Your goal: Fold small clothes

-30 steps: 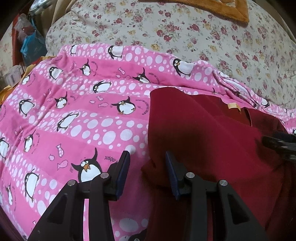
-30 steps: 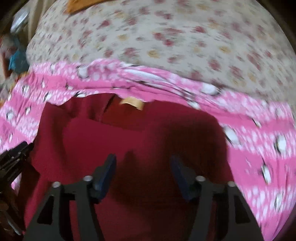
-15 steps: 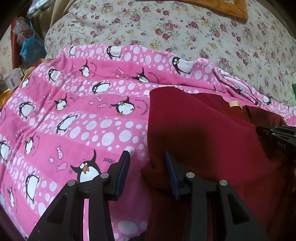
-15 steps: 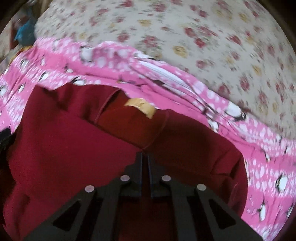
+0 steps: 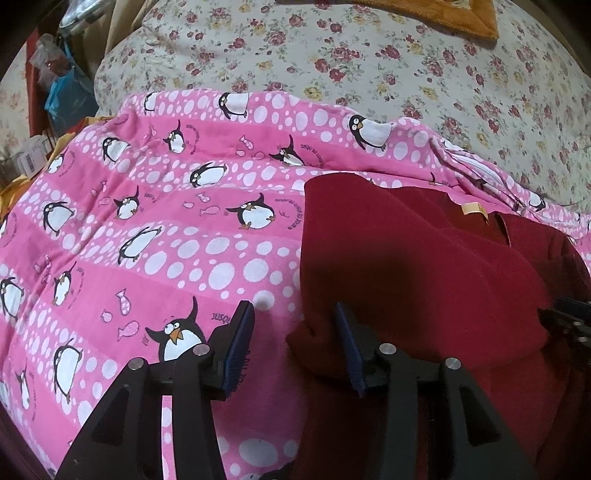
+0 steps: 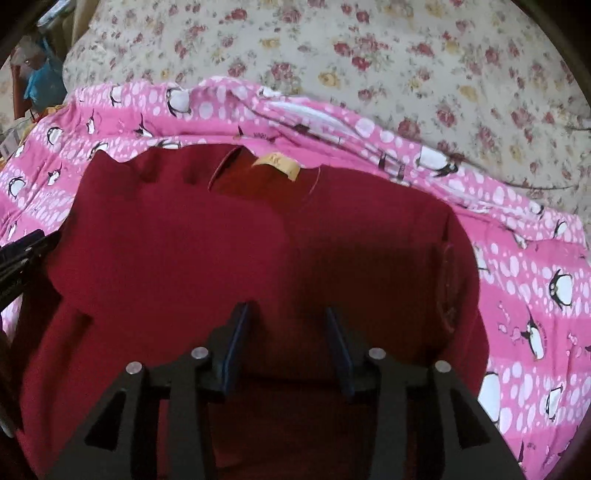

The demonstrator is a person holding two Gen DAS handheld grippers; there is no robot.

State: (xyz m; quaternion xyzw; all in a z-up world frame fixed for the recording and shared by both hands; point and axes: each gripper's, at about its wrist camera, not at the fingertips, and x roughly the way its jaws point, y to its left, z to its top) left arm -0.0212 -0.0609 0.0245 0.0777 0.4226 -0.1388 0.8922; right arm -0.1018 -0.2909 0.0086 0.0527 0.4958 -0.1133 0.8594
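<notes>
A dark red garment with a tan neck label lies on a pink penguin blanket. My left gripper sits at the garment's left edge. Its jaws are opening, and the cloth edge lies beside the right pad without being pinched. In the right wrist view the same garment fills the middle, with its label at the far side. My right gripper hovers over the garment's middle, jaws opening with only flat cloth under them. Each gripper's tip shows at the edge of the other's view.
The pink blanket lies on a floral bedspread. An orange cloth lies at the far end of the bed. Bags and clutter stand beside the bed at the far left.
My right gripper, open a second ago, was shut over the garment near the collar half a second ago and now stands open again, drawn back. The left gripper stayed put.
</notes>
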